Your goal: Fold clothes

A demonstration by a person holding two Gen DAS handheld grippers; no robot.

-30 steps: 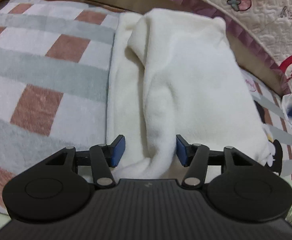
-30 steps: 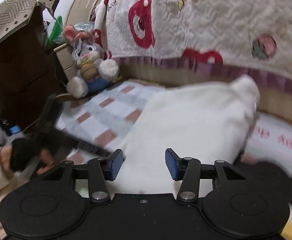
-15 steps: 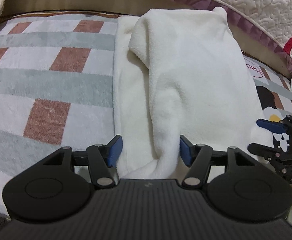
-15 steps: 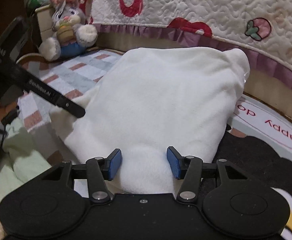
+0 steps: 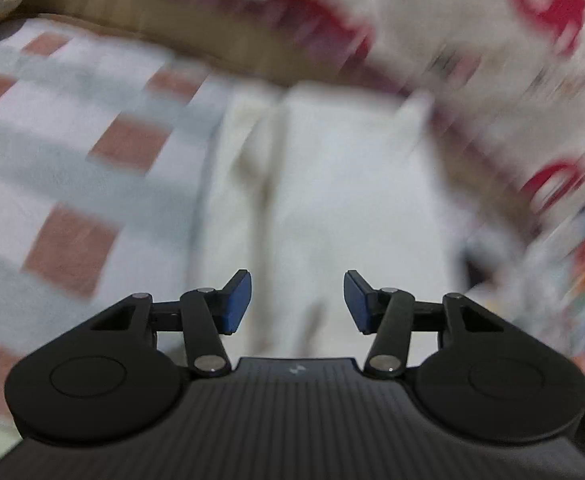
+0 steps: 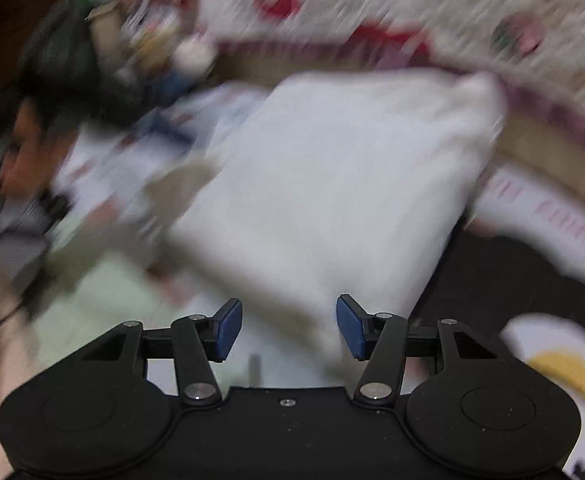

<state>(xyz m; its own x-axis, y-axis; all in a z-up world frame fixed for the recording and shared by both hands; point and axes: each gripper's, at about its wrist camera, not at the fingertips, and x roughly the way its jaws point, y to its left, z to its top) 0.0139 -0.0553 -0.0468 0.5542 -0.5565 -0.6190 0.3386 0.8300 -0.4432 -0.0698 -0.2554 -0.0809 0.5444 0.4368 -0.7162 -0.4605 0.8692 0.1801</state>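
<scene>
Garment: folded white fleece garment (image 5: 332, 200), lying on the grey, white and rust-brown checked blanket (image 5: 72, 168); both views are motion-blurred.
Long axis: in the left wrist view it runs from just ahead of the tongs away toward the quilted white cover with red prints (image 5: 472, 32), far end at that cover's edge.
Fold: a lengthwise crease shows left of centre.
Left gripper (image 5: 297, 301): blue pads apart, nothing between them, above the garment's near end.
Right gripper (image 6: 288, 329): jaws apart, empty, at the garment's (image 6: 332, 184) near corner.
Containers: cannot tell any.
</scene>
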